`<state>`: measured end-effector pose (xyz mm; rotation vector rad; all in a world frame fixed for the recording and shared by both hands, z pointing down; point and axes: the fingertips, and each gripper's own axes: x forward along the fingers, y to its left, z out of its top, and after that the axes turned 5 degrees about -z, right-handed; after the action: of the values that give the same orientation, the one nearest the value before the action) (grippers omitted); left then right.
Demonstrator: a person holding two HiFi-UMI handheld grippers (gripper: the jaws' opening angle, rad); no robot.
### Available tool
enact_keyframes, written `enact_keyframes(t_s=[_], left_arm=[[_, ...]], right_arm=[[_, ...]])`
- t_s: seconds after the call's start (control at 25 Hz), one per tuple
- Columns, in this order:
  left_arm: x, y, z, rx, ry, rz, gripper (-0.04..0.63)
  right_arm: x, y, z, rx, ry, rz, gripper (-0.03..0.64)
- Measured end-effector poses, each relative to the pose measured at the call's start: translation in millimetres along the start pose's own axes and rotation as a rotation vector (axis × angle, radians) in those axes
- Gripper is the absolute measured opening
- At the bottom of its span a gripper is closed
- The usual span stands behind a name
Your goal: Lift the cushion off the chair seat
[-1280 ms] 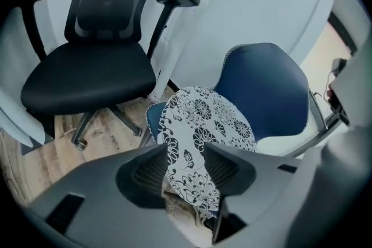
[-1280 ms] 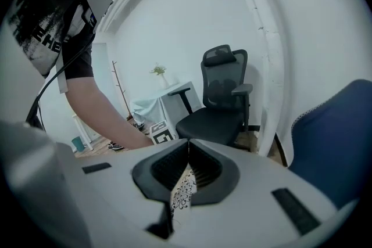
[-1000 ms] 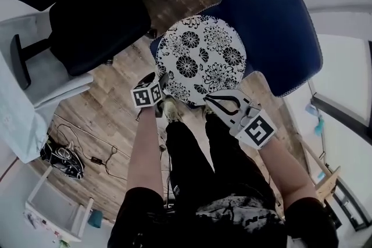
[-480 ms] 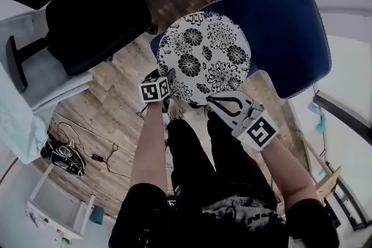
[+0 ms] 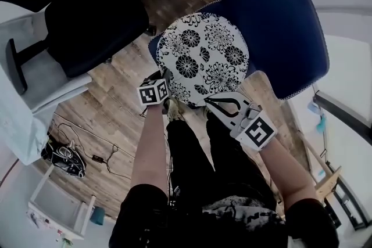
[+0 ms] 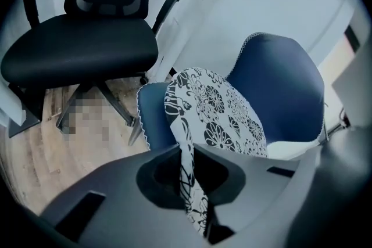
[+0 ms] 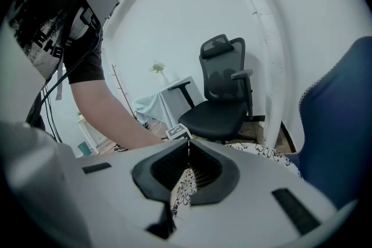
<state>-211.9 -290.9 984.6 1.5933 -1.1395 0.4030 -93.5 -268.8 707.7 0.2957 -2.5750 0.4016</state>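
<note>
A round white cushion with black flowers [image 5: 203, 58] lies on the seat of a blue chair [image 5: 282, 26]. My left gripper [image 5: 165, 77] sits at the cushion's near-left rim; its jaws have just been closing and now pinch the rim. In the left gripper view the cushion's edge [image 6: 190, 183] runs down between the jaws of the left gripper [image 6: 189, 151], with the blue chair [image 6: 285, 90] behind. My right gripper [image 5: 209, 100] holds the near-right rim, shut on it. In the right gripper view a fold of patterned cushion [image 7: 185, 183] is clamped by the right gripper [image 7: 187, 151].
A black office chair [image 5: 93, 26] stands close to the left of the blue chair on the wooden floor [image 5: 110, 119]. Cables [image 5: 64, 160] and a white shelf [image 5: 58, 212] lie at the lower left. The person's legs [image 5: 197, 165] stand right before the seat.
The left gripper moved in to the cushion's near-left rim and its jaws closed on the fabric. The right gripper kept its hold at the near-right rim.
</note>
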Motion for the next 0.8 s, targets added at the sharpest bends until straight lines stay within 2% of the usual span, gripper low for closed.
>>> enact_keyframes(t_s=[0.4, 0.8], left_arm=[[-25, -38, 23, 0.049, -0.118, -0.101, 0.026], [-67, -111, 77, 0.200, -0.186, -0.208, 0.025]], right_arm=[[-13, -11, 15, 0.002, -0.049, -0.039, 0.017], [-25, -22, 57, -0.073, -0.078, -0.070, 0.017]])
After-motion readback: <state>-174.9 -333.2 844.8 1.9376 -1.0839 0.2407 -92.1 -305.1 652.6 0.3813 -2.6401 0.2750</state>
